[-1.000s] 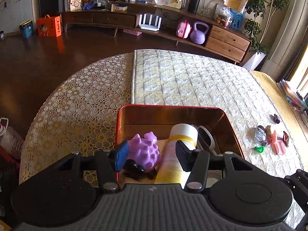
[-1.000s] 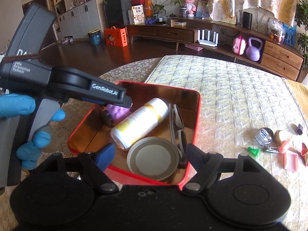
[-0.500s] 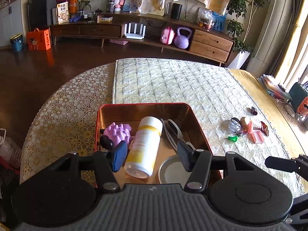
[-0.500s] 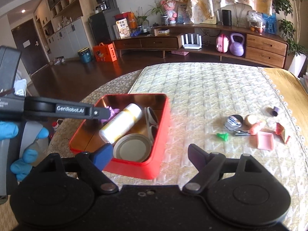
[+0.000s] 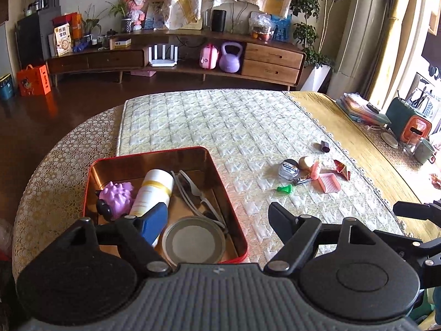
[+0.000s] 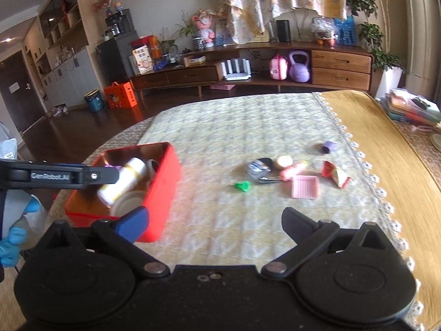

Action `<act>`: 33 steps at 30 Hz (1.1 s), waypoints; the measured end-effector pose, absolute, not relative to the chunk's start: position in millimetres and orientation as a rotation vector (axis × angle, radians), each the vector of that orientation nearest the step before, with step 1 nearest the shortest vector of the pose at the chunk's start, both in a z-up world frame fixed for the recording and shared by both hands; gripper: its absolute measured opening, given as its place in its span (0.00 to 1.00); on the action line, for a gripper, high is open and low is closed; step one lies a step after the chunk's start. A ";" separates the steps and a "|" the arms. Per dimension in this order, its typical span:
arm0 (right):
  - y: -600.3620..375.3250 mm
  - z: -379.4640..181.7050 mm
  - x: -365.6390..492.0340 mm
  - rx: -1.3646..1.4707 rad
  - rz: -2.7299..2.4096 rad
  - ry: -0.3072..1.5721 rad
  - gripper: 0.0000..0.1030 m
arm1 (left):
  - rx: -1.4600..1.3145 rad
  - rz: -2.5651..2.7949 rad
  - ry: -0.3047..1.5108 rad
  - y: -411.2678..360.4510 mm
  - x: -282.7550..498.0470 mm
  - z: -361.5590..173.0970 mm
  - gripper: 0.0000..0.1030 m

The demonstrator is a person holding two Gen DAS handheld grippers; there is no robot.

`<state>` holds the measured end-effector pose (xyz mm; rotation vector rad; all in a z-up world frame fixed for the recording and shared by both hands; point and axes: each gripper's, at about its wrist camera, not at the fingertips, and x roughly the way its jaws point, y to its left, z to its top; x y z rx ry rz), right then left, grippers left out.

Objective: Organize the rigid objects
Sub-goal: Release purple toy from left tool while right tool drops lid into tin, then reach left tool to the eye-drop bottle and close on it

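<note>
A red tin (image 5: 234,220) (image 6: 162,182) on the quilted mat holds a purple spiky toy (image 5: 117,197), a white and yellow bottle (image 5: 153,190) (image 6: 125,179), glasses (image 5: 193,193) and a round lid (image 5: 193,240). To its right lie small loose items: a pink comb (image 5: 329,183) (image 6: 304,186), a green piece (image 5: 285,189) (image 6: 242,185), a round tape case (image 5: 288,168), a red wrapper (image 5: 341,168) and a small purple tube (image 6: 328,147). My left gripper (image 5: 217,218) is open and empty over the tin's near right corner. My right gripper (image 6: 215,222) is open and empty over the mat, right of the tin.
The mat (image 5: 220,121) lies on a round table with a gold cloth (image 5: 41,176). Books (image 5: 361,107), a mug (image 5: 423,151) and an orange holder (image 5: 413,129) stand at the far right. A low wooden sideboard (image 5: 176,58) stands beyond the floor.
Both grippers have pulled back and swung right, away from the tin's inside. The left jaws have opened wider. The tin's contents lie as before.
</note>
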<state>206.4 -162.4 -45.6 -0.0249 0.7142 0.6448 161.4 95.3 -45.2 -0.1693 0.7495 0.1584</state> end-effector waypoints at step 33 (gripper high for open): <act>-245.4 -110.1 359.3 -0.144 0.534 0.740 0.95 | -0.042 0.066 0.904 4.2 336.3 -115.2 0.78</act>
